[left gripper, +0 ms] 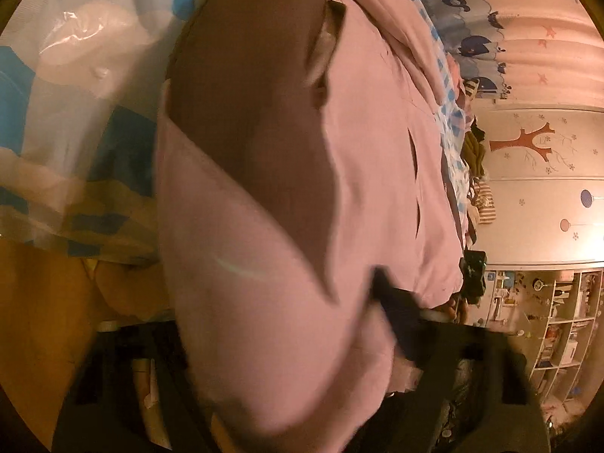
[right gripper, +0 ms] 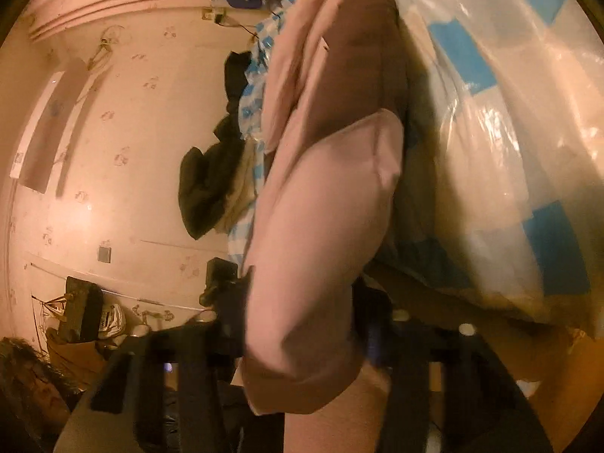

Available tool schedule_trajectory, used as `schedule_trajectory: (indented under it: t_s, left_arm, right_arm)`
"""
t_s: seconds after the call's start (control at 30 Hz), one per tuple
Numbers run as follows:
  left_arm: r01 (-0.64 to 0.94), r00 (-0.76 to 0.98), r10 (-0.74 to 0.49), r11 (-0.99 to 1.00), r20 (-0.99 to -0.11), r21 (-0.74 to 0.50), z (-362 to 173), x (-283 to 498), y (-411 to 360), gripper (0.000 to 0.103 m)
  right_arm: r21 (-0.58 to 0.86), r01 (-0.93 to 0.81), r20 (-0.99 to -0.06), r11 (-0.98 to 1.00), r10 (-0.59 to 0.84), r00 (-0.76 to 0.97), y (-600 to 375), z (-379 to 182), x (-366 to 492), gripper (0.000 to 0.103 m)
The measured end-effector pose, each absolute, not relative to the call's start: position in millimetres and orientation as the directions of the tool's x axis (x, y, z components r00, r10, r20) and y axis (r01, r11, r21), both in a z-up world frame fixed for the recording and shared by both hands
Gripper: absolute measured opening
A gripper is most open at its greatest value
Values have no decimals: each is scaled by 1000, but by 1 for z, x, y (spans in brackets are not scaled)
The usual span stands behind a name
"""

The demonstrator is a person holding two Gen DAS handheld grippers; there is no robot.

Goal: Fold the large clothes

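Note:
A large pink garment lies on a bed with a blue-and-white checked cover. In the left wrist view a fold of it hangs over my left gripper, whose dark fingers press into the cloth, shut on it. In the right wrist view the same pink garment runs up from my right gripper; its dark fingers clamp a thick bunch of the cloth. Both views are tilted sideways and blurred.
The bed cover is wrapped in clear plastic. Dark clothes lie heaped at the bed's far edge. A wall with a tree decal, a curtain with whales and open shelves stand beyond.

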State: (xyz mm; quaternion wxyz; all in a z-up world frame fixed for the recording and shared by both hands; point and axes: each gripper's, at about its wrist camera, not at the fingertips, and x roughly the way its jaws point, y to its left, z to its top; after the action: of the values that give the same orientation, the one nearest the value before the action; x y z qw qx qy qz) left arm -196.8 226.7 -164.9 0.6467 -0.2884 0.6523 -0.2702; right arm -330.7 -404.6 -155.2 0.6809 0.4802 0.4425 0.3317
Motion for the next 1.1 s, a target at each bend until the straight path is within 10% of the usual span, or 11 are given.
schedule_trajectory:
  t_s: [0.13,0.3,0.37,0.43,0.53,0.8,0.9,1.0,1.1]
  left_arm:
    - [49,50,-667,745,-743,-665,-139,-201,214,15]
    - [197,135,-671,740,-730,-643,-78,-215,220,13]
    - [279,167,-625,772,-762,-572,-65,-226,221,18]
    - [289,187,-552,821,-812,-492,-68,-229,219,48]
    - [214,178,-471,876,-864,-433,-98,-223,222,78]
    - [38,138,-598,799,-789,-600,-144,-205,232,87]
    - [91,196,-548,836,-814,-541,-137,-211,230,62]
    - [150,242,-516,857,-822,-493,-124,-218,227,25]
    - [212,307,-517,856,-799,-472,-94,-230,230,16]
  right_arm:
    - [938,-73,-278,338,862,424,-405,-136,-339,32]
    - [926,-196,-225,322,890,396,-398,-93,-361,30]
    - [923,-196,-243,332,896,372,-400,-93,-370,34]
    - [924,-155,-278,350,892,355,-405,-106,-373,61]
    - [945,-47,-288,324,891,352,-417,-147,-372,72]
    - [979,6,-195,205,918,344,-410,-186,-352,76]
    - [967,-60,-209,248,906,367,-402,-171,-349,72]
    - [949,-96,-240,301,884,401,-400,-155,-351,33]
    - [937,-177,-207,301,887,413,-392,-125,-364,28]
